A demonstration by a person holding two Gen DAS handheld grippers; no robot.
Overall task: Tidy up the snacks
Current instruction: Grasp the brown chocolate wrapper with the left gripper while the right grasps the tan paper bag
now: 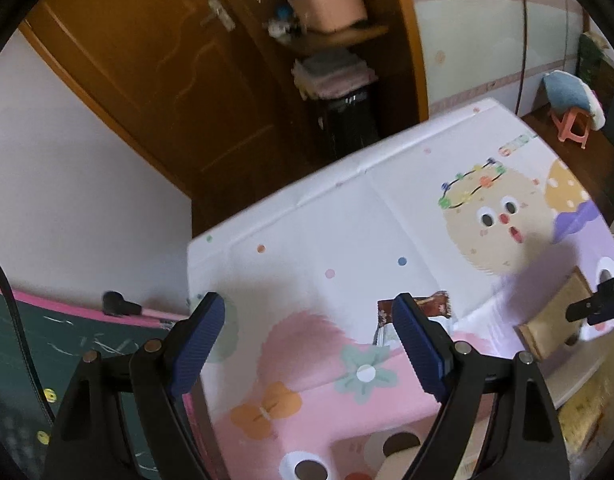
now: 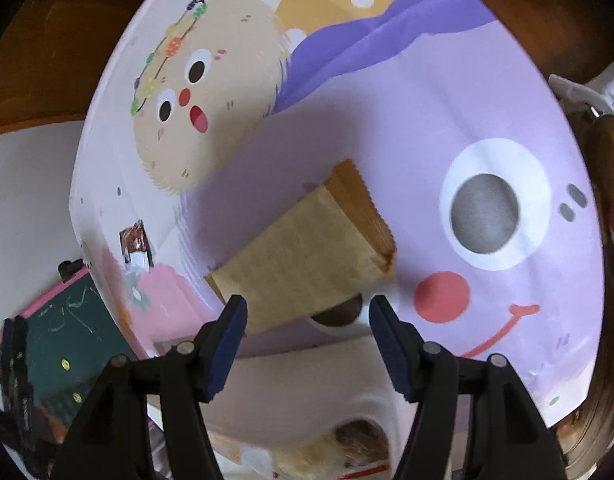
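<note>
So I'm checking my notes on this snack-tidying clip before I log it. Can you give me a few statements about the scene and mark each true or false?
1. Both hand-held grippers, left and right, are open and hold nothing. True.
2. The tan snack packet lies on the cartoon tablecloth. True.
3. The brown wrapped snack is clamped in the left hand-held gripper. False: it lies on the cloth beyond the fingers.
4. The tablecloth is plain white. False: it carries cartoon faces and coloured dots.

Left gripper [image 1: 309, 332] gapes above tablecloth [image 1: 327, 220]; blurry, perhaps chocolate wrapper [image 1: 431, 306].
</note>
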